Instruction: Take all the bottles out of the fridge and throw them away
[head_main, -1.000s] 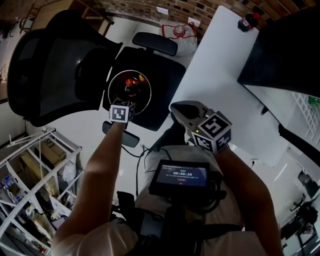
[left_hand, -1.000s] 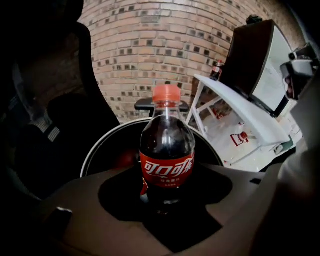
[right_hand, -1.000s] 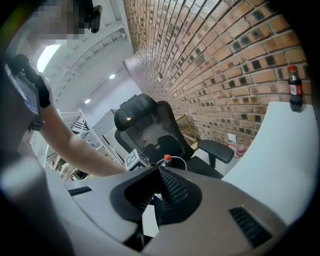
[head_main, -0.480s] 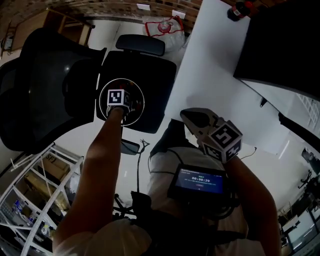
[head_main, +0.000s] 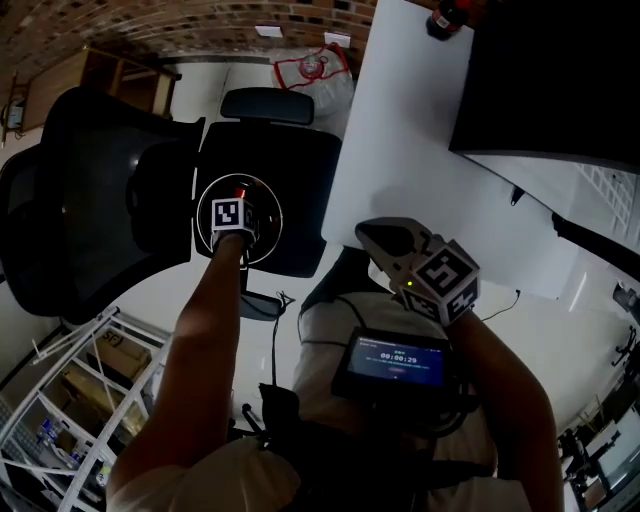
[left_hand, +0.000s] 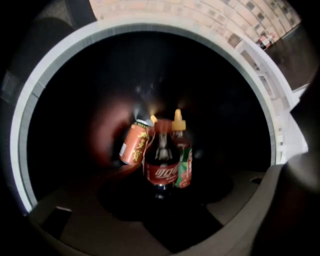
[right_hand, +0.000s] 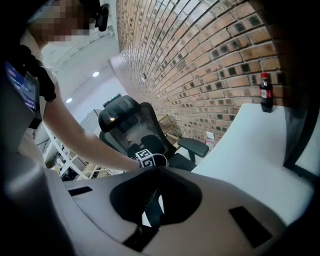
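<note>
**Head view.** We found the left gripper (head_main: 235, 220) pointing down into the mouth of a white-rimmed bin (head_main: 195, 205), which sat on the seat of an office chair (head_main: 300, 160). The right gripper (head_main: 368, 232) hung well apart from it, in front of the person's body at the edge of the desk (head_main: 410, 130). A lone bottle (head_main: 445, 15) stood at the desk's far end beside a black block (head_main: 550, 80). We could not tell whether that block was the fridge. Hazard: the bin rested on a chair that we judged free to swivel or roll. A knock on the rim while lifting the gripper out could tip the bin and spill its load.

**Left gripper view.** The jaws stood wide and had just been opening, and no pad pressed on anything. Beyond them, at the bin's bottom, were a red-labelled bottle (left_hand: 161, 165), a green-labelled bottle (left_hand: 183, 160) just beside it, and an orange can (left_hand: 134, 144) close against its other side. Hazard: the rim ringed the jaws closely, so a slanted exit could catch it.

**Right gripper view.** The jaws were closed together on nothing. The lone bottle stood upright by the brick wall, well apart from them. Hazard: that bottle was not yet binned. Meeting it with closed jaws would knock it over, and it could roll off the desk.
</note>
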